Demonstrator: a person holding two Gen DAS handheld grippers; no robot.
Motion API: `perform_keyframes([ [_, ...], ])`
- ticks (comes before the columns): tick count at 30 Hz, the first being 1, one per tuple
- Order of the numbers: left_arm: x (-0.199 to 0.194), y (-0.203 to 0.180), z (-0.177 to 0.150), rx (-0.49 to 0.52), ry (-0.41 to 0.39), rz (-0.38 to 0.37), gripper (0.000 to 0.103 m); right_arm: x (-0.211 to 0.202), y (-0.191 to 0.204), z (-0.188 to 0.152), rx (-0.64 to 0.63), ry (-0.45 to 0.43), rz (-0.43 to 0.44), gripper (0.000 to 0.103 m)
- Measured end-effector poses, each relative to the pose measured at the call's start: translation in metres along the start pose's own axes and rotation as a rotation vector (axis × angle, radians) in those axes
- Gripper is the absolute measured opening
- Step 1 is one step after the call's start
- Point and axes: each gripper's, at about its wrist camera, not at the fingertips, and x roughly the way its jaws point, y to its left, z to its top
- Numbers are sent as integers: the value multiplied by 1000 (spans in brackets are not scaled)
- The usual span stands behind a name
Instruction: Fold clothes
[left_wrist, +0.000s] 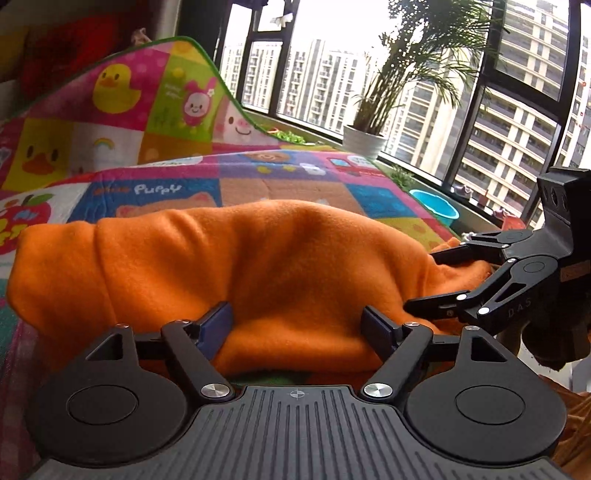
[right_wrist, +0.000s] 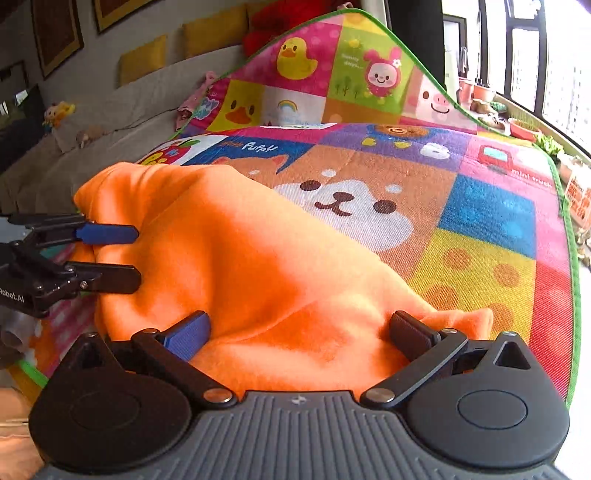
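Orange fleece, soft and thick, the garment lies bunched in a rumpled mound on a woven play mat of bright cartoon squares. At the garment's near edge the left gripper stands wide, its pads astride a fold without pressing. Beside it, the right gripper gapes wide over the fleece. Beyond the mat sit a turquoise plastic basin, contents hidden, and a white ribbed pot holding a feathery palm.

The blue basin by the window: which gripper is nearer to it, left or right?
Right. The right gripper is at the end of the orange cloth on the basin's side. The left gripper is further along the cloth, away from the basin.
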Motion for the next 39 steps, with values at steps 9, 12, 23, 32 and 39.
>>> perform_keyframes([
  [9, -6, 0, -9, -33, -20, -14, 83, -61, -39, 5, 197, -105, -8, 103],
  [12, -7, 0, -11, -41, -33, -14, 84, -41, -46, -8, 277, -3, 35, 103],
  [23, 3, -2, -4, -79, -67, 63, 88, 11, 26, 63, -132, -234, -30, 96],
  [32, 17, -18, -1, -55, -65, 95, 93, 42, 1, 87, -297, -173, -415, 99],
  [39, 12, -19, -8, -79, -66, 67, 96, -12, 14, 84, -100, -347, -3, 103],
])
